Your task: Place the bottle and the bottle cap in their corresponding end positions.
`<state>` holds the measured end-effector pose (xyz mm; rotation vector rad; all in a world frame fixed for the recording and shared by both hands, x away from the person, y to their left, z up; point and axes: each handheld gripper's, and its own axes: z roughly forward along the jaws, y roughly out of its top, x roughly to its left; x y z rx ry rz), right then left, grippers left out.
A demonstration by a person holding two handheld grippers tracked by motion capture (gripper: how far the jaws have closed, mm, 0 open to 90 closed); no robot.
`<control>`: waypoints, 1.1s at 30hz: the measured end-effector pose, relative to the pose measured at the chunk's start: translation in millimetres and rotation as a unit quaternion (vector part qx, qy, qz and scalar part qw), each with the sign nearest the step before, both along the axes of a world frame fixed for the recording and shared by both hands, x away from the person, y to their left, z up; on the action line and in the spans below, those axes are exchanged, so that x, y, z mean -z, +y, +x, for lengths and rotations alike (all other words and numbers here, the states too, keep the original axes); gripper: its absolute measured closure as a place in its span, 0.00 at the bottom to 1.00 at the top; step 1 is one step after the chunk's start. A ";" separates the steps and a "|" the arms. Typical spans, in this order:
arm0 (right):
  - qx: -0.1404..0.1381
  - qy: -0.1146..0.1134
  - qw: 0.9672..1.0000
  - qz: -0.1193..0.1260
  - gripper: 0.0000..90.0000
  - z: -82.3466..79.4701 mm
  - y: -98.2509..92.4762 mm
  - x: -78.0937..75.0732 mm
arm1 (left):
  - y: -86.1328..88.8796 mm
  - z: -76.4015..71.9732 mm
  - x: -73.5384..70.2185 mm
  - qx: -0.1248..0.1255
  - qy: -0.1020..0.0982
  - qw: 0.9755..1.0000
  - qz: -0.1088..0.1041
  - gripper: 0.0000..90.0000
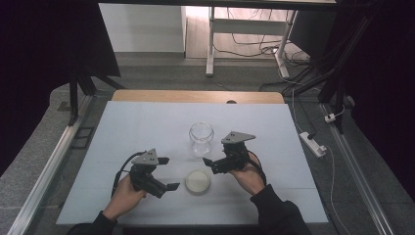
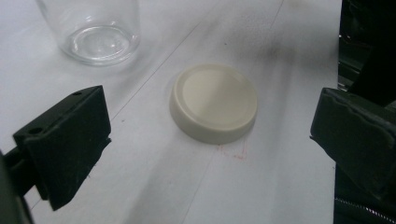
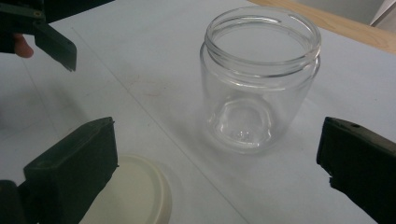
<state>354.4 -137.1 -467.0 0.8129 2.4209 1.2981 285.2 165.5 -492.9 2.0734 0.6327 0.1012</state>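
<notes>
An empty clear glass jar stands upright, without a lid, at the middle of the white table. Its cream round lid lies flat on the table in front of it. My left gripper is open just left of the lid, jaws pointing at it. In the left gripper view the lid sits between and beyond the wide jaws of that gripper, with the jar's base farther off. My right gripper is open, facing the jar, with the lid low by one jaw. Neither gripper holds anything.
The white cover spans the table, with a wooden strip along its far edge. A power strip and cables lie on the floor at the right. White desk legs stand behind.
</notes>
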 end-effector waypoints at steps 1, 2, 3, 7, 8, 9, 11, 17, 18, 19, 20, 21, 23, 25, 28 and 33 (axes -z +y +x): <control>0.001 -0.001 1.000 -0.001 0.00 -2.1 -1.9 -0.6 | 3.0 -2.0 -0.4 -0.003 -0.001 1.000 -0.001 0.00; 0.002 -0.001 1.000 0.001 0.00 -4.8 -4.7 -1.1 | 4.9 -3.2 -0.6 -0.006 -0.002 1.000 -0.001 0.00; 0.002 -0.001 1.000 0.003 0.00 -6.2 -6.4 -1.2 | 7.5 -5.1 -0.9 -0.009 -0.002 1.000 -0.002 0.00; 0.007 -0.005 1.000 0.009 0.00 -14.5 -16.0 -2.7 | 19.6 -12.2 -1.6 -0.026 -0.004 1.000 -0.009 0.00; 0.008 -0.003 1.000 0.011 0.00 -16.6 -18.4 -3.2 | 22.8 -13.9 -1.7 -0.031 -0.005 0.999 -0.010 0.00; 0.009 -0.002 1.000 0.013 0.00 -18.6 -20.9 -3.6 | 26.1 -15.6 -1.7 -0.035 -0.005 0.999 -0.011 0.00; 0.010 0.000 1.000 0.016 0.00 -22.8 -26.3 -4.0 | 32.3 -19.1 -1.5 -0.043 -0.004 0.999 -0.013 0.00; 0.022 0.003 1.000 0.018 0.00 -34.7 -44.9 -2.0 | 49.2 -29.6 -0.3 -0.064 -0.003 0.998 -0.017 0.00; 0.025 0.005 0.999 0.020 0.00 -36.4 -48.6 -1.0 | 51.7 -31.3 -0.1 -0.067 -0.002 0.998 -0.018 0.00; 0.028 0.007 0.999 0.021 0.00 -38.0 -52.3 0.1 | 54.1 -33.1 0.2 -0.070 -0.001 0.997 -0.019 0.00; 0.030 0.009 0.999 0.022 0.00 -39.5 -56.0 1.2 | 56.5 -35.0 0.4 -0.074 -0.002 0.997 -0.019 0.00; 0.034 0.011 0.999 0.022 0.00 -41.0 -59.6 2.3 | 59.6 -37.2 0.6 -0.078 -0.003 0.997 -0.020 0.00; 0.042 0.012 0.999 0.025 0.00 -43.9 -67.0 3.8 | 64.0 -40.4 0.9 -0.084 -0.003 0.996 -0.022 0.00; 0.049 0.014 0.998 0.029 0.00 -47.1 -74.2 4.1 | 69.1 -44.1 1.5 -0.092 -0.003 0.996 -0.022 0.00; 0.058 0.014 0.998 0.035 0.00 -52.8 -84.6 3.6 | 77.2 -49.7 3.1 -0.104 -0.003 0.994 -0.018 0.00; 0.077 0.008 0.996 0.037 0.00 -64.6 -101.7 3.7 | 91.0 -60.1 6.5 -0.128 -0.004 0.992 -0.012 0.00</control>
